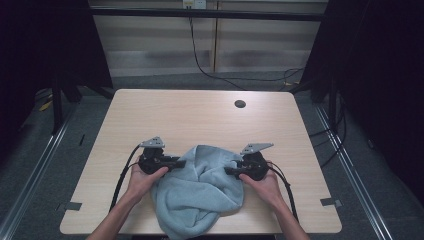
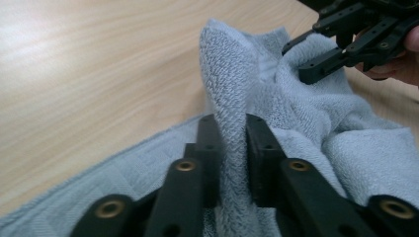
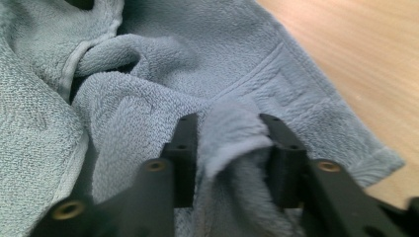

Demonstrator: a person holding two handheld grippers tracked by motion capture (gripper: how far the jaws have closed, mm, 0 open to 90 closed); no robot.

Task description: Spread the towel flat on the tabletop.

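A pale grey-blue towel [image 1: 197,192] with a woven border band lies on the light wood-grain table [image 1: 200,115].

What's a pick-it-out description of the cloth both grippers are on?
On the light wooden table, look at the near edge, between the person's two hands. There lies a crumpled pale blue terry towel, bunched into folds, with the left gripper and the right gripper each pinching a fold. It is the one soft thing there; the rest is black hardware.

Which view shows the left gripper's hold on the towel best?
The left gripper view: the left gripper pinches an upright fold of the towel between its jaws. The high view shows it only small at the towel's edge. The right gripper view shows towel alone.
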